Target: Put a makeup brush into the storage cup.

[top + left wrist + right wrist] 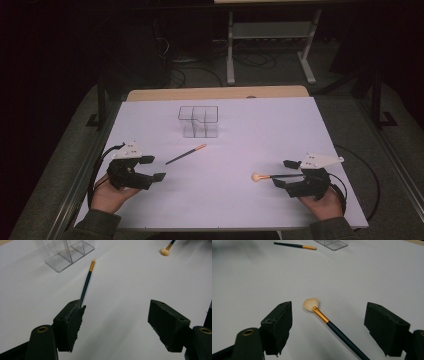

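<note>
Fan brush (322,316): pale, seemingly splayed bristles, gold ferrule, dark handle

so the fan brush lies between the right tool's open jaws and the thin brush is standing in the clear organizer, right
Not quite. The thin brush is not in the clear organizer; it lies flat on the table in front of it, as the high view shows. The rest holds: the fan brush lies between the open jaws of the right tool.

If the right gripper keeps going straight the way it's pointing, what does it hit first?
Most likely the fan brush: it lies on the table between the open jaws of the right gripper, bristles pointing ahead. How high the jaws sit above it is unclear.
</note>
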